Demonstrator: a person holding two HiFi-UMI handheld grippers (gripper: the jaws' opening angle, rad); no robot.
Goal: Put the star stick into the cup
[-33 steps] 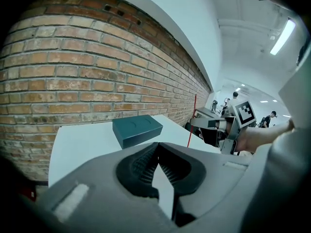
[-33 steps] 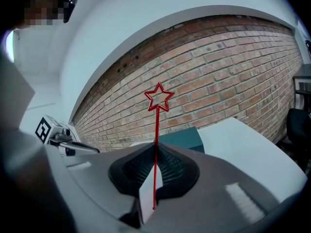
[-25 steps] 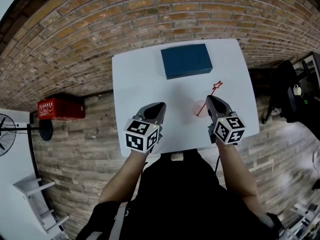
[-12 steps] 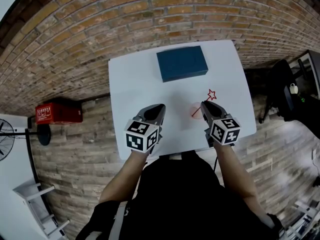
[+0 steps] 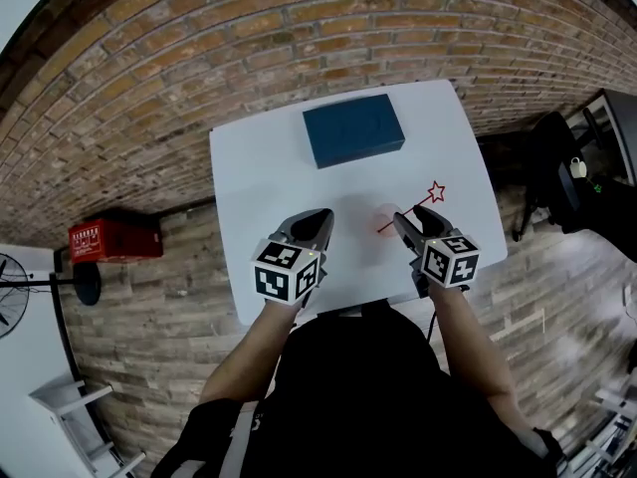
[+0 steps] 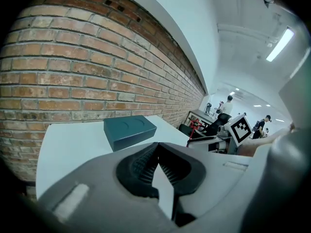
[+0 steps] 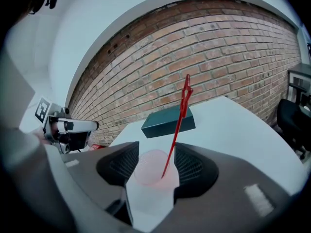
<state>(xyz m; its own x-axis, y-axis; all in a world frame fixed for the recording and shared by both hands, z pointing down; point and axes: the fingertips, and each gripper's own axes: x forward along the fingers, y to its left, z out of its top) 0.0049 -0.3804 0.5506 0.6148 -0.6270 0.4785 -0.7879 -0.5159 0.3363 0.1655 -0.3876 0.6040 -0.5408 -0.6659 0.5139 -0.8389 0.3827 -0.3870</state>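
1. Head view: looks down on a white worktop (image 5: 259, 167) with brick all around it.
2. Near the far edge, a dark blue box (image 5: 353, 129). Plenty of bare white between it and both claws.
3. Pale pink cup (image 5: 390, 217) upright on the right half, closer to the front edge than to the far one, well apart from the box.
4. Red star stick (image 5: 418, 205) in the cup: bottom end inside, top end leaning out over the rim toward the right edge. Star up in the air, just inside that edge.
5. Right claw (image 5: 401, 224): opening now, pads wide apart, one on each side of the cup, not squeezing it. Seen in the right gripper view with the cup in the middle of the gap and the stick rising in front of the blue box.
6. Left claw (image 5: 317, 219): pads together at the tips, nothing between them. Hangs over the front left part, beside the right claw but apart from it, with open white worktop ahead all the way to the box.
7. Off the worktop: a red case (image 5: 114, 237) low on the left, and a dark chair (image 5: 552, 162) past the right edge.
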